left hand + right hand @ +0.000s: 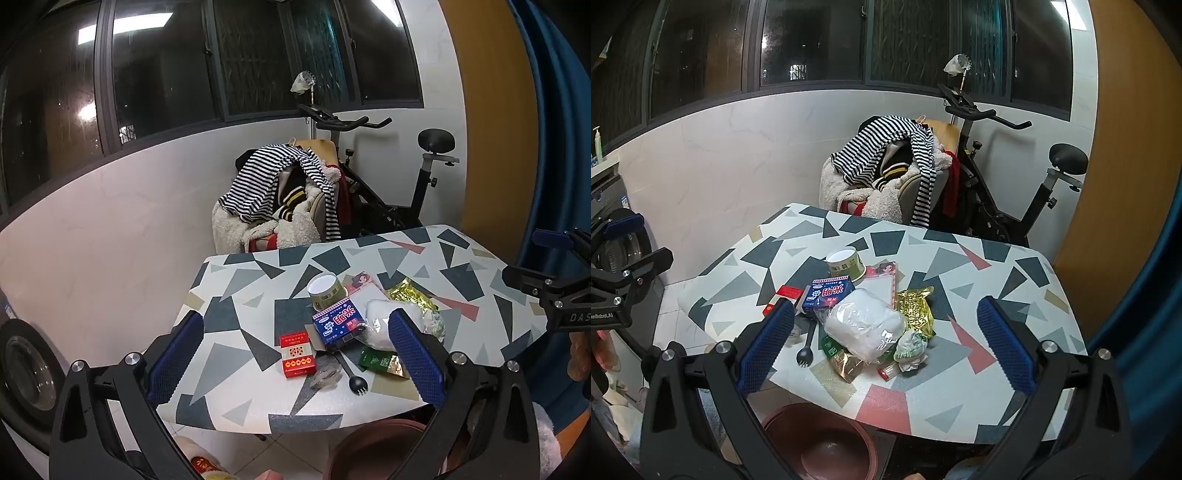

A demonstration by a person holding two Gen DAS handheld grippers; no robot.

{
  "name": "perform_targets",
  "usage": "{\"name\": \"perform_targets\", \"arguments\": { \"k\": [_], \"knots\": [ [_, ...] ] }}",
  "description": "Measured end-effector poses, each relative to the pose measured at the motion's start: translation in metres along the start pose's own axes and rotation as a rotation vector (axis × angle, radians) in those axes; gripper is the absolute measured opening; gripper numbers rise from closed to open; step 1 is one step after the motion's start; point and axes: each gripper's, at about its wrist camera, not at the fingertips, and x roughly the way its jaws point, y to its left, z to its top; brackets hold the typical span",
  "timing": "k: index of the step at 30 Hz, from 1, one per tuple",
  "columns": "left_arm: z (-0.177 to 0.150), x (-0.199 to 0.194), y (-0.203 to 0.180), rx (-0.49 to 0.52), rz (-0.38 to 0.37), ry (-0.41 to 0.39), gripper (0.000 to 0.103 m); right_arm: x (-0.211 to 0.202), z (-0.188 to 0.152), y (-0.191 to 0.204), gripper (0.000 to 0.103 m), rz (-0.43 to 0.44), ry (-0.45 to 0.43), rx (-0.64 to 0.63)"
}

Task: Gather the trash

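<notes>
Trash lies in a heap on the patterned table (236, 332) (990, 280): a red box (296, 353) (786, 293), a blue box (338, 324) (829, 292), a paper cup (327, 291) (846, 263), a clear bag of white stuff (864, 326) (376, 325), a gold foil wrapper (914, 308) (410, 293), a green packet (380, 362) and a black spork (351, 373) (806, 350). My left gripper (295, 350) hovers open in front of the heap. My right gripper (886, 343) is also open, held above the table's near edge. Neither holds anything.
A brown basin (820, 443) (373, 450) stands on the floor under the table's near edge. Behind the table a chair piled with clothes (280, 195) (890, 170) and an exercise bike (1008, 184) stand by the wall. A washing machine (26, 373) is at the left.
</notes>
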Motion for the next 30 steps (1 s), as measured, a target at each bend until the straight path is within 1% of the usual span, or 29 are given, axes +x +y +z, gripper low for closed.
{"name": "perform_targets", "arguments": {
  "k": [30],
  "knots": [
    [0.0032, -0.0014, 0.0008, -0.004, -0.001, -0.004, 0.098, 0.002, -0.0056, -0.0022, 0.097, 0.001, 0.002, 0.001]
  ]
}}
